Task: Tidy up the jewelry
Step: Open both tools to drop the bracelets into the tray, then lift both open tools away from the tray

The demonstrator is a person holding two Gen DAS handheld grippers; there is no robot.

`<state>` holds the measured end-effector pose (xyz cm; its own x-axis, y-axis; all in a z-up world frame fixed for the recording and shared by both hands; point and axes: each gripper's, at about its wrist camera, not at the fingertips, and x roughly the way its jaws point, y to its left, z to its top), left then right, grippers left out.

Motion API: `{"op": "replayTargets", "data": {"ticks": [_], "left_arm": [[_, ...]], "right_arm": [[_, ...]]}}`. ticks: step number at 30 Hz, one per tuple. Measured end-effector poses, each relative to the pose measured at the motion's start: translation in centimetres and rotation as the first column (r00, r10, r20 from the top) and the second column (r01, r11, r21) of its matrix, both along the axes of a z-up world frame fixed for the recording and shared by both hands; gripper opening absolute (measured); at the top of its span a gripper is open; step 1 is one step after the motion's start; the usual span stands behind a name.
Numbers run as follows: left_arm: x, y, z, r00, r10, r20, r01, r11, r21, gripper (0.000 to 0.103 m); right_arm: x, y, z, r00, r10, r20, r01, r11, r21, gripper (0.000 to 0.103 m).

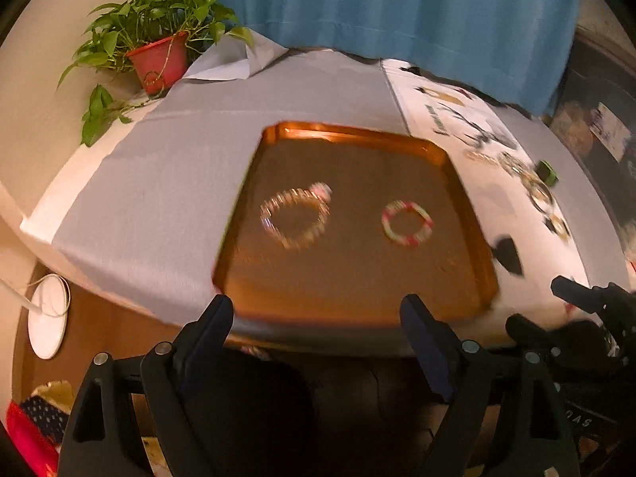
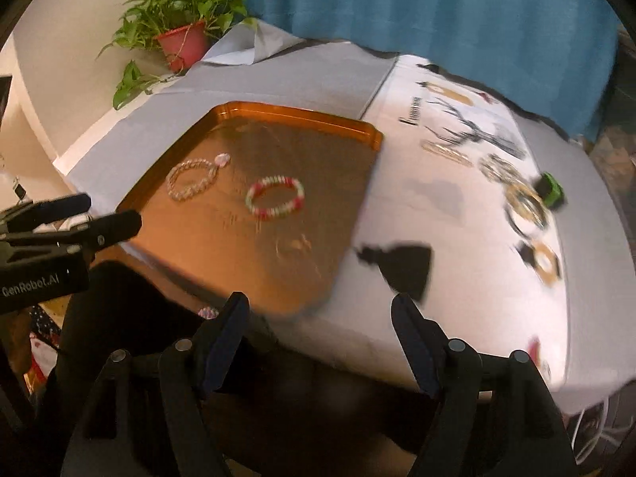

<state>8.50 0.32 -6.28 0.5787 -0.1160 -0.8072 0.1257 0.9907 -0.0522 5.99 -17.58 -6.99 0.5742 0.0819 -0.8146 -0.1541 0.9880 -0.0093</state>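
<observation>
Grey cloth covers the table, blue curtain behind, potted plant at upper left of both views. Orange tray sits centre in the left wrist view and centre-left in the right wrist view; it holds two pieces already: a pale beaded bracelet and a red-and-white bracelet, lying side by side and apart. Remaining jewelry is a row of gold-toned rings or bangles on the printed white sheet, running from mid-right toward lower right of the right wrist view, with a small green object just beside the row; blur hides their exact count. Left gripper: jaws spread, nothing between them, poised at the tray's near edge. Right gripper: jaws likewise spread and empty, tips over the tray's near right corner and the sheet. Key relation: the unsorted row lies to the upper right of the right gripper and well apart from the left one, with the tray in between. Judgement: the right hand is the nearer tool for the next pick; carry would go leftward into the tray.
</observation>
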Motion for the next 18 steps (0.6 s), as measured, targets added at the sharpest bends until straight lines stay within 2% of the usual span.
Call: {"op": "replayTargets", "data": {"ticks": [3, 7, 11, 14, 16, 18], "left_arm": [[-2.7, -1.1, 0.8, 0.999, -0.036, 0.015, 0.036, 0.999, 0.017, 0.083], [-5.7, -2.3, 2.9, 0.995, -0.067, 0.079, 0.063, 0.996, 0.055, 0.084], [-8.3, -2.9, 5.0, 0.986, -0.074, 0.150, 0.069, 0.997, 0.040, 0.087], [-9.1, -3.7, 6.0, 0.984, -0.082, 0.156, 0.076, 0.996, 0.046, 0.087], [-9.9, -4.3, 7.0, 0.977, -0.094, 0.193, 0.086, 0.995, 0.051, 0.087], [-10.9, -4.6, 7.6, 0.970, -0.102, 0.222, 0.093, 0.994, 0.051, 0.088]], "right_arm": [[-3.4, -0.6, 1.1, 0.999, -0.017, 0.036, 0.017, 1.000, 0.007, 0.075], [-6.4, -0.9, 2.5, 0.996, -0.025, 0.090, 0.025, 1.000, 0.003, 0.075], [-8.4, -1.2, 3.8, 0.990, -0.038, 0.136, 0.037, 0.999, 0.007, 0.075], [-9.5, -1.6, 5.0, 0.985, -0.036, 0.166, 0.035, 0.999, 0.014, 0.075], [-10.5, -2.1, 5.7, 0.977, -0.054, 0.205, 0.050, 0.998, 0.023, 0.077], [-11.1, -2.6, 5.9, 0.976, -0.064, 0.207, 0.062, 0.998, 0.015, 0.077]]}}
